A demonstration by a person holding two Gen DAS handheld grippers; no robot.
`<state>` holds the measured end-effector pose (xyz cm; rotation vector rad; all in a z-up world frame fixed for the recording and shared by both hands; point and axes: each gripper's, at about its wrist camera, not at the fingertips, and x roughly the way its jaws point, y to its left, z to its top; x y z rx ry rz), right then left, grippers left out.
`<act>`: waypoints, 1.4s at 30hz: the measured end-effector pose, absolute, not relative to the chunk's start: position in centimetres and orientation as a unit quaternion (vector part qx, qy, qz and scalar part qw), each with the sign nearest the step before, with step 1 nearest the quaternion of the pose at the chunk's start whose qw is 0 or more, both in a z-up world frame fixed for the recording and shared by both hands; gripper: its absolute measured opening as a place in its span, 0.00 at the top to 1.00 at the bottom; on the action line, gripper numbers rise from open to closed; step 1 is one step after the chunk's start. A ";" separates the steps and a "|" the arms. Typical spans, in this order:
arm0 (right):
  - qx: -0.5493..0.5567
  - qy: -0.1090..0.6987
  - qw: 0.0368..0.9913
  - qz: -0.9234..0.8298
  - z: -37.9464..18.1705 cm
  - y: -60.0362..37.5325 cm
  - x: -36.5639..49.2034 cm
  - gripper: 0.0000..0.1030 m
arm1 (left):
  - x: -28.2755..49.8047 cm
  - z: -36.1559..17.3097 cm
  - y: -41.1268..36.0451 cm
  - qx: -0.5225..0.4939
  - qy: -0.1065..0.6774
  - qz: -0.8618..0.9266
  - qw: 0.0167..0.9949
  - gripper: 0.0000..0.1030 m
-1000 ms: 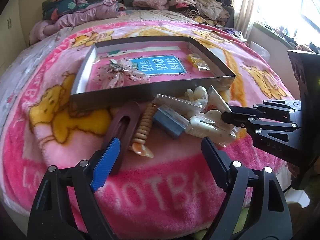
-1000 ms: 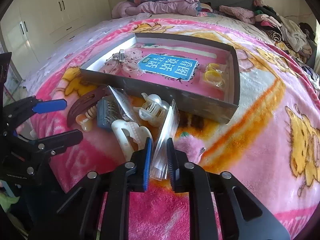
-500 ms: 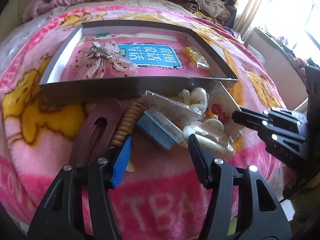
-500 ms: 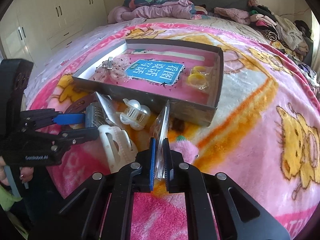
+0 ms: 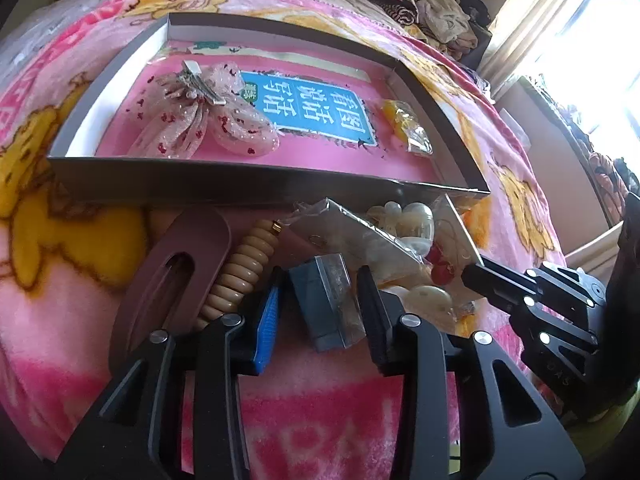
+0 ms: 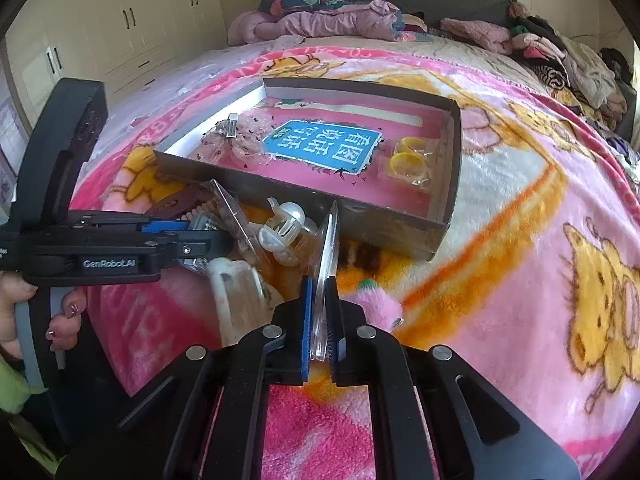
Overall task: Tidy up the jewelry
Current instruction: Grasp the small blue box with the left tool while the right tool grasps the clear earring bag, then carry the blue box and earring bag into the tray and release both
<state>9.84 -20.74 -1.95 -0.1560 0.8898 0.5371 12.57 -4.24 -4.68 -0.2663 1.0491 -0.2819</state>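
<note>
A clear plastic packet [image 6: 326, 264] was held edge-up, pinched between the pads of the right gripper [image 6: 319, 334], just in front of the near wall of the shallow cardboard box [image 6: 400, 236] on the pink blanket [image 6: 520, 280]. The left gripper [image 5: 320, 312] was set with its jaws apart, one on each side of a small blue-grey case [image 5: 328, 300] but not yet closed on it; contact with the pads could not be judged. The case lay in the loose pile before the box, beside a beaded hair clip [image 5: 244, 268], a brown hair clip [image 5: 168, 276] and pearl claw clips [image 5: 416, 220]. Inside the box a pink bow clip [image 5: 200, 120] and a bag of yellow rings [image 6: 412, 160] were already placed. The step in hand was judged to be the transfer of loose items into the box. For the next move, the packet would need to be lifted over the wall and released, and the left jaws closed squarely on the case.
</note>
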 end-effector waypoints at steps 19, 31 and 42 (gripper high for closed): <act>-0.078 0.367 0.889 0.263 2.0 -20.4 9.5 0.95 | 10.1 0.1 -1.3 -0.103 0.439 -0.113 0.885 0.82; -0.082 0.339 0.899 0.265 3.9 -19.1 11.0 0.95 | 11.3 1.8 0.5 -0.104 0.421 -0.097 0.896 0.82; -0.079 0.314 0.915 0.242 5.1 -18.9 14.2 0.95 | 13.7 1.8 0.3 -0.096 0.422 -0.100 0.896 0.82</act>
